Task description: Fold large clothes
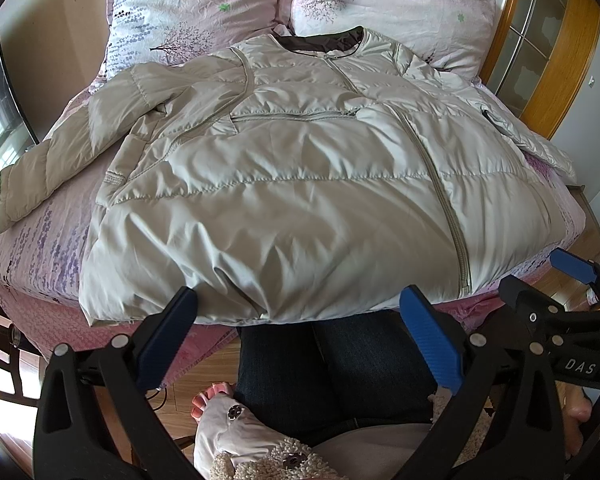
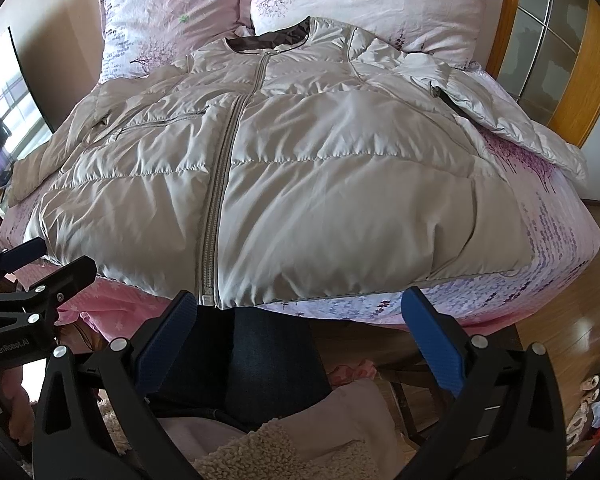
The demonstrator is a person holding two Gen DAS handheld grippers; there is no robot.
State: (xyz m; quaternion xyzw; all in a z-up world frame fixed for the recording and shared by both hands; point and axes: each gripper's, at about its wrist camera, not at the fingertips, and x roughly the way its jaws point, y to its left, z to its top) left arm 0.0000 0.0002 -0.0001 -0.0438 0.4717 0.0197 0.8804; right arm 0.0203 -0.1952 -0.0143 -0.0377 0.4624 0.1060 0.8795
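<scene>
A large pale beige puffer jacket (image 1: 292,184) lies face up, zipped, spread on the bed, collar toward the pillows; it also shows in the right wrist view (image 2: 292,168). Its left sleeve (image 1: 48,160) lies out to the left, its right sleeve (image 2: 512,120) out to the right. My left gripper (image 1: 300,308) is open and empty, just short of the hem near the bed's front edge. My right gripper (image 2: 300,308) is open and empty, also at the hem, by the zipper's bottom end (image 2: 206,300). The right gripper also shows in the left wrist view (image 1: 540,280).
The bed (image 2: 560,240) has a pink floral sheet and two pillows (image 1: 392,4) at the head. A wooden headboard frame (image 1: 560,64) stands at the right. The person's legs in dark jeans (image 1: 332,368) are below, against the bed's edge. Wooden floor (image 2: 572,320) lies at the right.
</scene>
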